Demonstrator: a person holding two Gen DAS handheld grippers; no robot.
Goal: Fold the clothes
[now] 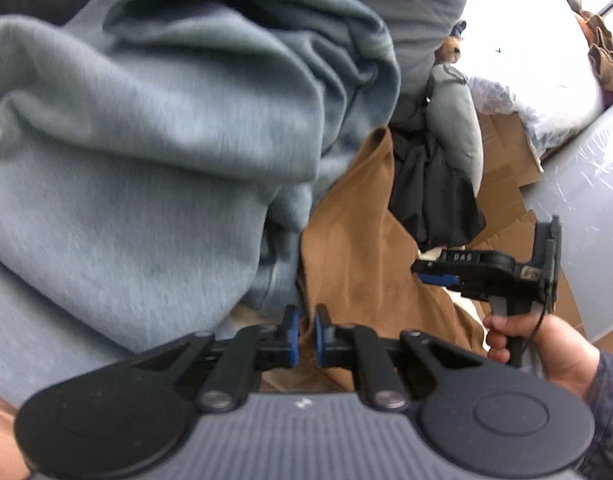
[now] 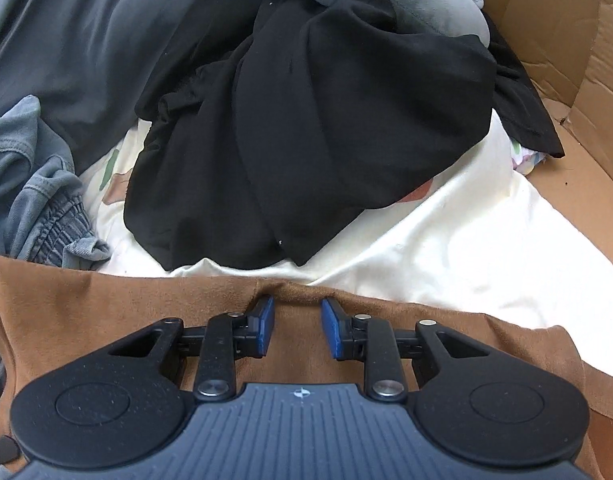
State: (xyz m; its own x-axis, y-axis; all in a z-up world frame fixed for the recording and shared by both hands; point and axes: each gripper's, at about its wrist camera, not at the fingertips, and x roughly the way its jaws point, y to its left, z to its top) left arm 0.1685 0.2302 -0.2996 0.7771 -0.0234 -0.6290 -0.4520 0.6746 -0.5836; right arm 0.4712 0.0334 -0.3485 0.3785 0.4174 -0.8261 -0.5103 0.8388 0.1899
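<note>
Your left gripper (image 1: pixel 305 330) pinches the brown cloth's (image 1: pixel 346 240) edge, while your right gripper (image 2: pixel 297 326) stands apart over the same cloth.

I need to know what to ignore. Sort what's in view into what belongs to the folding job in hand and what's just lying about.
In the job:
- brown cloth
- left gripper, jaws nearly shut on the brown cloth's edge
- right gripper, jaws apart over the cloth

Lying about:
- black garment
- blue-grey sweatshirt
- grey jeans
- white sheet
- cardboard
</note>
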